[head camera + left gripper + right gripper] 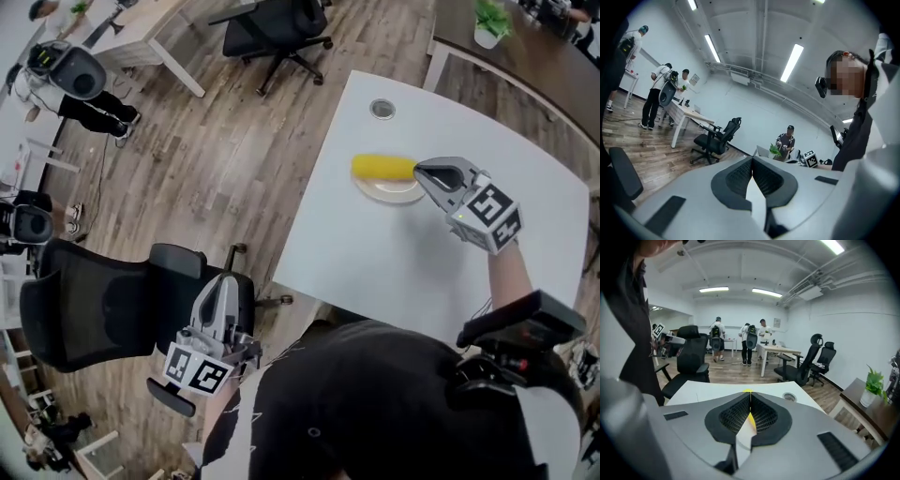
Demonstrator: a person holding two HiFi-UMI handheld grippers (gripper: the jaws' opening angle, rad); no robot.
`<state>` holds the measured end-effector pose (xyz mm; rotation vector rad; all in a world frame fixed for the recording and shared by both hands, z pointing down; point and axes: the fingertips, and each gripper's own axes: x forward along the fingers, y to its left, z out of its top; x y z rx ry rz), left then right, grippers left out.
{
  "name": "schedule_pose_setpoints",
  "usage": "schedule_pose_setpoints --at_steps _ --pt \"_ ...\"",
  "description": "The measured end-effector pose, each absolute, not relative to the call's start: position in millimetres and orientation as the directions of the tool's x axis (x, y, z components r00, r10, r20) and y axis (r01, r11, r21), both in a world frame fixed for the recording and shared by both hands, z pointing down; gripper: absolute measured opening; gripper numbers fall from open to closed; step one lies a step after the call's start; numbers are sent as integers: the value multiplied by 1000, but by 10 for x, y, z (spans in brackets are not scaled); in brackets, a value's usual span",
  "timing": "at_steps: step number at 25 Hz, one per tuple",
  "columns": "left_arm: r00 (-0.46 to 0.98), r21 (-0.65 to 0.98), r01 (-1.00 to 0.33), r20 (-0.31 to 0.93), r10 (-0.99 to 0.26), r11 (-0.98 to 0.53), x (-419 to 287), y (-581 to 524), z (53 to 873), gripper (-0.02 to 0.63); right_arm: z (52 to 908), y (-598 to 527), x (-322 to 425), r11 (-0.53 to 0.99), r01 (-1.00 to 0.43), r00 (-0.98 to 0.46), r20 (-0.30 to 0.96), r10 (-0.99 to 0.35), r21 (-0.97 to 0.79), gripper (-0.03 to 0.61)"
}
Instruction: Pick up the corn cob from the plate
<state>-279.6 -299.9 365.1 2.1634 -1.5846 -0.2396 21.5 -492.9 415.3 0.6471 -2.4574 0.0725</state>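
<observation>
A yellow corn cob lies across a small white plate on the white table. My right gripper hovers just to the right of the cob's end, its jaws shut with nothing between them. In the right gripper view only a sliver of the yellow cob shows over the closed tips. My left gripper hangs off the table beside the person's body, above a black chair, jaws shut and empty; its tips point across the room in the left gripper view.
A round cable grommet sits in the table behind the plate. A black office chair stands by the left gripper, another chair farther off on the wooden floor. A potted plant rests on a dark counter at the back right. Several people stand by distant desks.
</observation>
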Motion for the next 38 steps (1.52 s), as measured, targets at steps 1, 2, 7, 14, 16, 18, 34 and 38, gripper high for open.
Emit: schedule_pose_setpoints --at_steps 1,2,7,14,16,18,34,38 --pt "310 444 -868 134 -941 -222 -2831 -2973 3662 14 4238 -4970 159 896 -433 -711 573 -408 100 15" --pt "292 439 -875 147 -945 -202 -2866 -2946 3665 14 4316 -5014 114 908 -404 -712 587 -385 106 15" --pt "212 401 -909 212 -954 -113 -2933 -2794 3739 14 4666 -5184 30 945 -307 -714 630 -304 108 17" --pt "124 378 -926 249 -960 -22 -3093 -2697 3833 14 4933 -5333 -124 973 -219 -730 650 -212 71 131" --pt "116 376 -927 256 -960 -12 -3090 -2692 3837 14 5013 -5341 -130 978 -201 -723 664 -192 64 165" --pt "113 375 -927 261 -959 -7 -3070 -2700 3845 14 5112 -5324 -117 984 -174 -710 686 -159 48 217" --pt "106 363 -932 303 -947 12 -2881 -2902 3913 14 5448 -5357 -29 996 -77 -666 741 -92 54 227" --pt "117 344 -939 325 -938 2 -2824 -2945 3906 14 5462 -5363 -8 996 -76 -691 718 -80 38 230"
